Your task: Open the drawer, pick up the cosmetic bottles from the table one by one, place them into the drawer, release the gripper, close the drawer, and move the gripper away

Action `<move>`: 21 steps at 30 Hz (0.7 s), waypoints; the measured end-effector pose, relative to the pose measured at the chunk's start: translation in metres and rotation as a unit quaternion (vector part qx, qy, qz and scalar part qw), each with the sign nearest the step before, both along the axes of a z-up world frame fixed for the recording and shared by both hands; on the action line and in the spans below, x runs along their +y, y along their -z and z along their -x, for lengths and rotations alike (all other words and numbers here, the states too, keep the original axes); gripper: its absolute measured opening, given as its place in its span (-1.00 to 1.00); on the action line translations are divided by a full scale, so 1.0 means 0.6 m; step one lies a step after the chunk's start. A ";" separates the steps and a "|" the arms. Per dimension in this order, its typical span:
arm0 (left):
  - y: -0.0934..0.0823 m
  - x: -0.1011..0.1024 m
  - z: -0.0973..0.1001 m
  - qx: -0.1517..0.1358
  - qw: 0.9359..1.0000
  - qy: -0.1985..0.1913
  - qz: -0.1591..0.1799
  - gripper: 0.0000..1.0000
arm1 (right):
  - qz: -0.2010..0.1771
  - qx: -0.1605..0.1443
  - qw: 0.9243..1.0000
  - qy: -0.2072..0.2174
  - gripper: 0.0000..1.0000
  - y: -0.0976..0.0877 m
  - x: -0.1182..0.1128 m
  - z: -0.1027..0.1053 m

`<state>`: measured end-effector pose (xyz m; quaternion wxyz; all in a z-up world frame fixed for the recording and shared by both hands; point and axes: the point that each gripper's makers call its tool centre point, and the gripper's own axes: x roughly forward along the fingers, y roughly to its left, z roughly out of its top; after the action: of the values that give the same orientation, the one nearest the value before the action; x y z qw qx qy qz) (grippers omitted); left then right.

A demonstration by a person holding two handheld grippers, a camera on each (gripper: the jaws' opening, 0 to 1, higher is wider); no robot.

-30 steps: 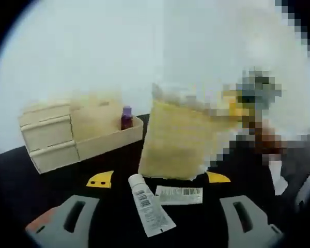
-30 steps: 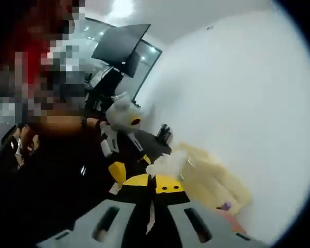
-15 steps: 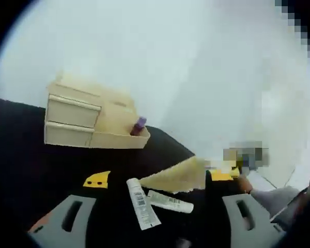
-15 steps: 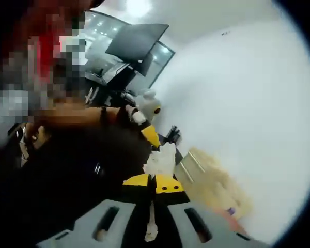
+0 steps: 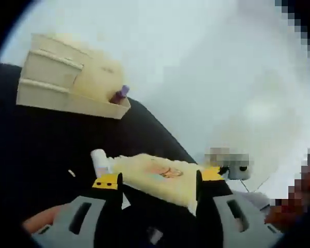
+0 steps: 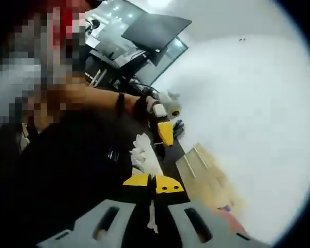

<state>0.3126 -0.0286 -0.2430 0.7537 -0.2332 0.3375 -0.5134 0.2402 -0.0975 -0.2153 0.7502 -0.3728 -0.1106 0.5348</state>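
A pale wooden drawer unit (image 5: 49, 70) stands on the black table (image 5: 46, 139), its lowest drawer (image 5: 101, 106) pulled out with a purple bottle (image 5: 120, 94) leaning inside. A white tube (image 5: 99, 157) lies near my left jaw tip. My left gripper (image 5: 158, 179) is open, its yellow-tipped jaws on either side of a cream fluffy cloth (image 5: 160, 171) that lies flat. My right gripper (image 6: 154, 184) is shut on the edge of that cloth (image 6: 143, 157). The drawer unit (image 6: 201, 170) and purple bottle (image 6: 225, 208) lie to its right, and the left gripper (image 6: 165, 132) is just beyond.
A white wall rises behind the table's far edge. A person's arm (image 6: 88, 98) reaches across the right gripper view. A dark monitor (image 6: 155, 31) and office clutter stand far behind. The right gripper (image 5: 232, 169) sits at the cloth's right end.
The cream cloth has gone from hanging upright to lying flat between my left jaws. Both cameras have rolled, and the left gripper has drawn closer to the right one.
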 end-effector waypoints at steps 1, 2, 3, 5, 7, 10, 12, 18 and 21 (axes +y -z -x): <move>0.009 -0.003 0.000 0.023 1.000 0.004 -0.004 -0.01 | 0.002 -0.002 1.000 0.001 -1.00 0.002 -0.001 0.001; 0.024 -0.010 0.010 0.038 0.999 0.023 -0.014 -0.03 | 0.003 -0.005 1.000 0.001 -1.00 0.003 -0.001 0.002; 0.041 -0.014 0.019 0.052 0.998 0.035 -0.030 -0.04 | 0.005 -0.006 1.000 0.003 -1.00 0.004 -0.002 0.003; 0.061 -0.031 0.029 0.064 0.996 0.048 -0.038 -0.04 | 0.007 -0.012 1.000 0.006 -1.00 0.007 -0.004 0.003; 0.070 -0.043 0.028 0.069 0.996 0.043 -0.036 -0.05 | 0.010 -0.023 1.000 0.008 -1.00 0.014 -0.006 0.008; 0.074 -0.060 0.034 0.080 0.995 0.047 -0.023 -0.06 | 0.020 -0.055 0.998 0.008 -1.00 0.023 -0.005 0.015; 0.084 -0.068 0.042 0.086 0.994 0.053 -0.031 -0.06 | 0.035 -0.063 0.997 0.007 -1.00 0.038 0.000 0.026; 0.099 -0.064 0.046 0.085 0.994 0.057 -0.047 -0.16 | 0.035 -0.083 0.996 0.011 -1.00 0.044 0.009 0.033; 0.099 -0.065 0.044 0.090 0.993 0.058 -0.044 -0.16 | 0.027 -0.083 0.996 0.010 -1.00 0.045 0.009 0.032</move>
<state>0.2862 -0.0677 -0.3026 0.6988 -0.2253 0.4393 -0.5176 0.2208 -0.0921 -0.2424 0.7335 -0.4374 -0.1538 0.4970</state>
